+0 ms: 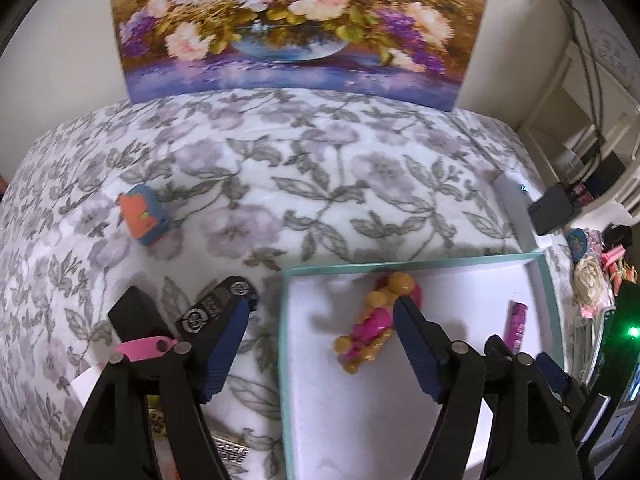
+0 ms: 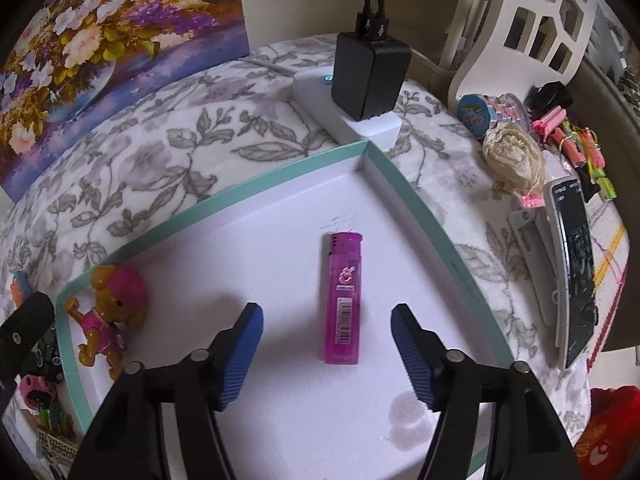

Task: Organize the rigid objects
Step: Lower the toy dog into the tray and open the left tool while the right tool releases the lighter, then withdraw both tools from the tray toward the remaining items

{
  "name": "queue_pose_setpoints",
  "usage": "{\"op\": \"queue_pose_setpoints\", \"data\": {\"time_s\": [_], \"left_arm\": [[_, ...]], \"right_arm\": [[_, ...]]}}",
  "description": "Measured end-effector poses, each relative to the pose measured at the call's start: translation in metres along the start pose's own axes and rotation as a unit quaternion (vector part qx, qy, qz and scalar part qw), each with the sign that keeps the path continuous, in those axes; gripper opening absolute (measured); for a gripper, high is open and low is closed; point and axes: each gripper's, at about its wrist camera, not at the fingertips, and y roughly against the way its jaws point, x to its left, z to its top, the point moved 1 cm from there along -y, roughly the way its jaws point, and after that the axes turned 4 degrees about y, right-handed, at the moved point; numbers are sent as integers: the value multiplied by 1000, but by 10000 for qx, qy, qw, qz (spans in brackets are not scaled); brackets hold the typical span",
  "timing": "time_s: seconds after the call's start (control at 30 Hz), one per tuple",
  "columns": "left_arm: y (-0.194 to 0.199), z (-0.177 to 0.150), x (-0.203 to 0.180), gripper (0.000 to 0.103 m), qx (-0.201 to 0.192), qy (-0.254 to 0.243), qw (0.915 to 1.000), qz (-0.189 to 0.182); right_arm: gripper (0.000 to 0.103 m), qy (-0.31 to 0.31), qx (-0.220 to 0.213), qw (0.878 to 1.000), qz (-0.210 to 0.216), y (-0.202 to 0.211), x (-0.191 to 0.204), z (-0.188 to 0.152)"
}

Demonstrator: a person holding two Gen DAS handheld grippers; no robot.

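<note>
Only the right wrist view shows the pink lighter (image 2: 341,297) whole, flat on the teal-rimmed tray (image 2: 280,170) between the spread, empty fingers of the right tool (image 2: 326,322). The left wrist view adds an orange-and-blue block (image 1: 142,216) on the flowered cloth; the left tool (image 1: 320,312) is spread, toy dog (image 1: 370,324) beside one finger.

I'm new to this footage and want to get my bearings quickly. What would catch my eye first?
The shallow white box with a teal rim dominates, sitting on a grey floral cloth. Inside it a pink lighter lies flat between the open right gripper, untouched, and a pink-and-tan toy dog lies by the box's left wall. Behind, a bright flower painting leans on the wall.
</note>
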Motion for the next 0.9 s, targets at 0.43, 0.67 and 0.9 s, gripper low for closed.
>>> {"op": "queue_pose_setpoints", "data": {"time_s": [0.43,0.67,0.9], "left_arm": [[-2,2,41,98,12,540,9982,272],[7,5,60,98,-149,857,9960,204],[38,7,80,98,-411,1062,9929,332]], "right_arm": [[103,112,-61,9993,341,3,10,-4],[103,101,57,9970,768,8,15,-4],[103,168,-200,9912,1299,29,26,-5]]}}
